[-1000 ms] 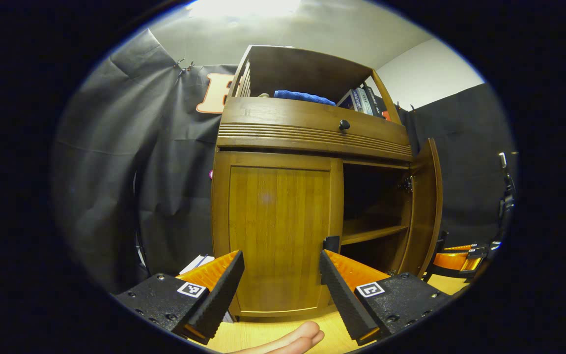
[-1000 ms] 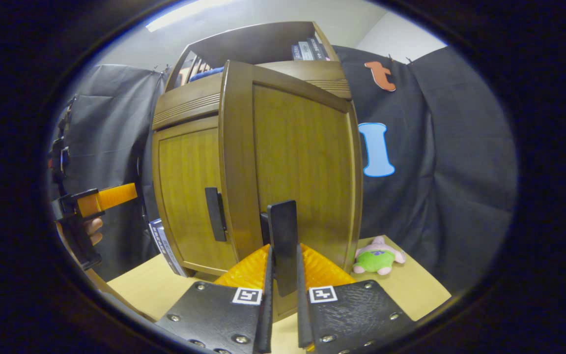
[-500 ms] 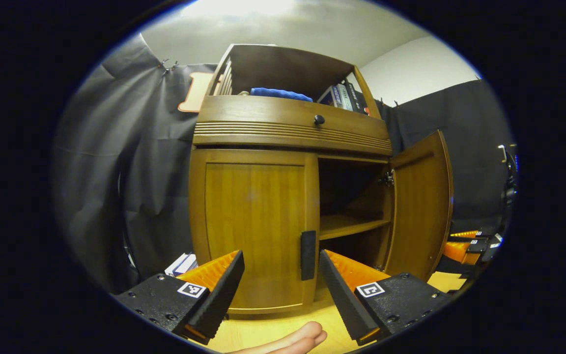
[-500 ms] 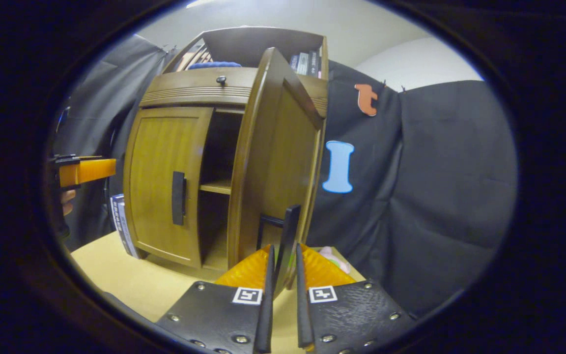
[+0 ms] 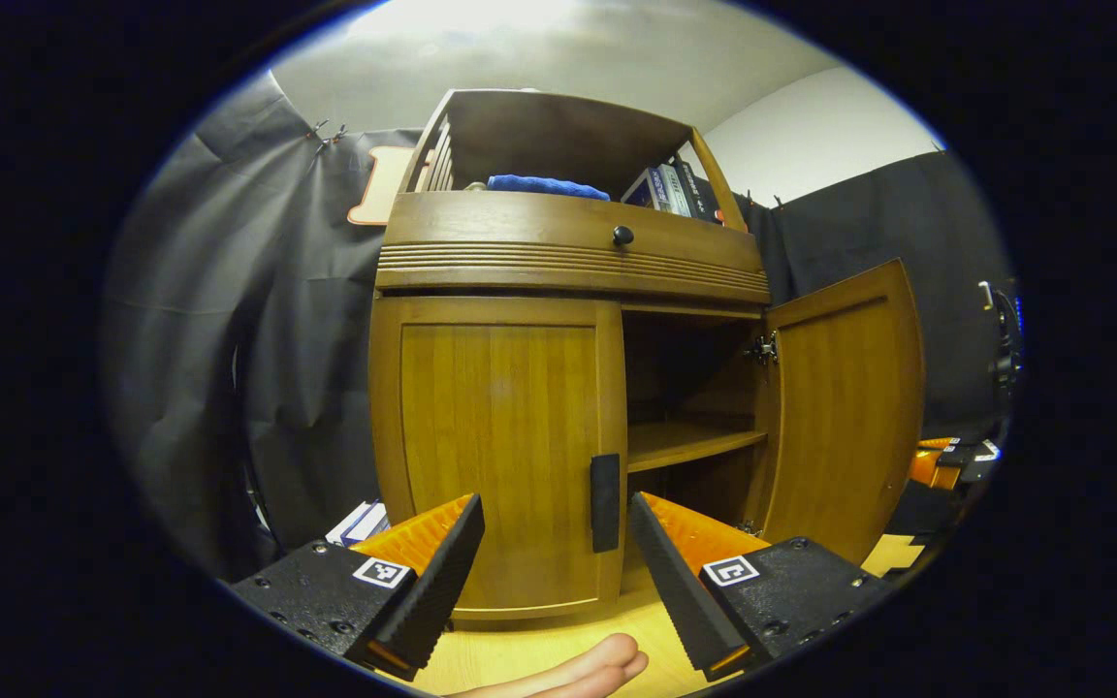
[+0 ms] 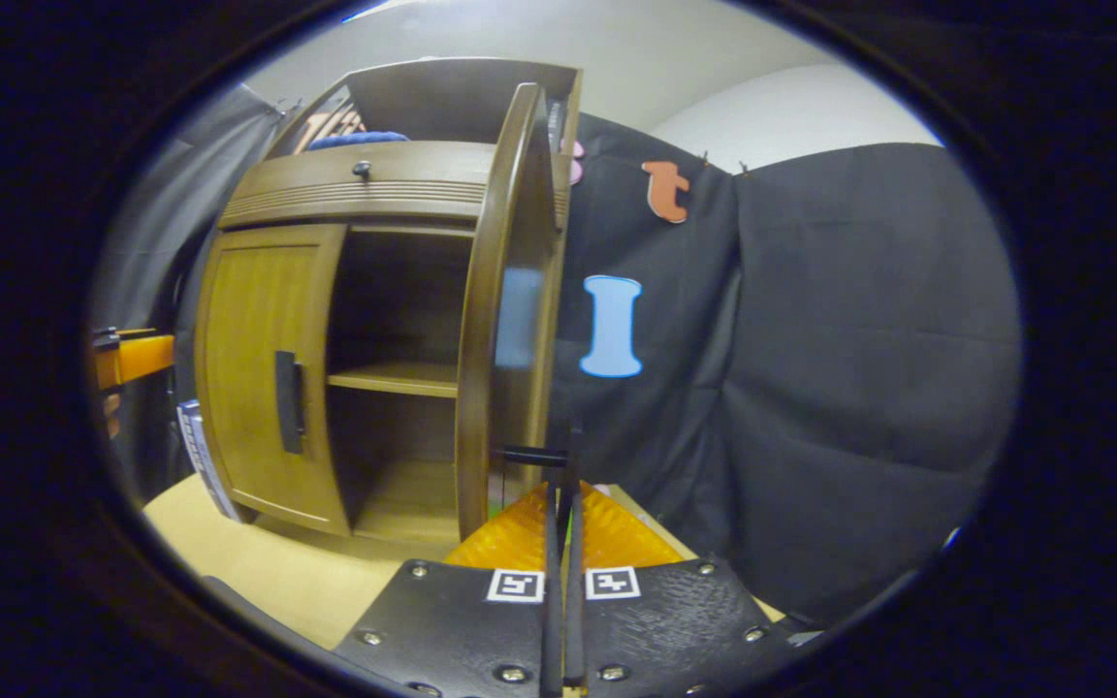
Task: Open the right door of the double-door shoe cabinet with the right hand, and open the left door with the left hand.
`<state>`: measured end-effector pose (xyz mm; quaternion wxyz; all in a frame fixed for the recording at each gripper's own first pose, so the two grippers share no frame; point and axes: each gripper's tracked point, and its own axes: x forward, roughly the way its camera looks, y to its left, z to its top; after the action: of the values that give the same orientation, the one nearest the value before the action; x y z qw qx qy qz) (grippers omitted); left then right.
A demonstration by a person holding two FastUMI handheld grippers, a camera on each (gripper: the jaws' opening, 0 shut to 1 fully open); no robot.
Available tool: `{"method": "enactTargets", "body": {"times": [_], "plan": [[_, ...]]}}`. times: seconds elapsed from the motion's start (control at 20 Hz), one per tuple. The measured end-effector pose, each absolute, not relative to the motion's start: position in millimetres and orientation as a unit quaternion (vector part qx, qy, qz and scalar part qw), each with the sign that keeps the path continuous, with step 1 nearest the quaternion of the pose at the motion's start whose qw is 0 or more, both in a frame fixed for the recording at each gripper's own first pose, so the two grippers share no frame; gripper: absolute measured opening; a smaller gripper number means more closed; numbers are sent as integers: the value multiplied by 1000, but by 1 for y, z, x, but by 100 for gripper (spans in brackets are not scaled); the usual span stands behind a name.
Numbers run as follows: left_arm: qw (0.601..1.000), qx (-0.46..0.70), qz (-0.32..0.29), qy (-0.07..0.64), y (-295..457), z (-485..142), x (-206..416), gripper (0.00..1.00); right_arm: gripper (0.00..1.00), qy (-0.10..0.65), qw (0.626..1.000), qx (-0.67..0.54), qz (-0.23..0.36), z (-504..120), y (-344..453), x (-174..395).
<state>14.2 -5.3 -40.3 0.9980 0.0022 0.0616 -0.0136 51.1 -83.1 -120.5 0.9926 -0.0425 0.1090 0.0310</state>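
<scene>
Black cloth hangs behind the shoe cabinet (image 5: 573, 262), which stands on a pale wooden table (image 6: 268, 572) so that both doors face the person. Starting at the left, the left gripper (image 5: 557, 543) hangs just in front of the left door (image 5: 495, 451) with its fingers spread wide apart and gripping nothing; the door's dark handle (image 5: 604, 502) sits between the two fingers and a little beyond them, so the gap looks lined up to slide over that handle. This door is shut flush with the frame, so the left-hand half of the task is judged not yet begun. A fingertip (image 5: 583, 664) of the person's hand shows below the spread fingers. Beyond the handle lies the open compartment with its shelf (image 5: 689, 441), bare as far as can be seen. Farther right, the right door (image 5: 845, 407) stands swung well out from the frame. In the right gripper view the right gripper (image 6: 563, 543) has its fingers pressed together on the right door's handle (image 6: 534, 456), whose thin plate stands edge-on straight ahead of them; that pinch is what keeps the door (image 6: 505, 320) held out, seen almost edge-on. The left gripper (image 6: 132, 359) shows far off to the left.
</scene>
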Motion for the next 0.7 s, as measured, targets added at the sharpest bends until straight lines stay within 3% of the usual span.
{"method": "enactTargets", "body": {"times": [0.2,0.7], "plan": [[998,-1,-22,64,-12,-42,17,92,1,117,992,12,45,-124,-110,63],[997,4,1,83,-14,-62,36,94,1,115,982,34,148,-129,-152,91]]}}
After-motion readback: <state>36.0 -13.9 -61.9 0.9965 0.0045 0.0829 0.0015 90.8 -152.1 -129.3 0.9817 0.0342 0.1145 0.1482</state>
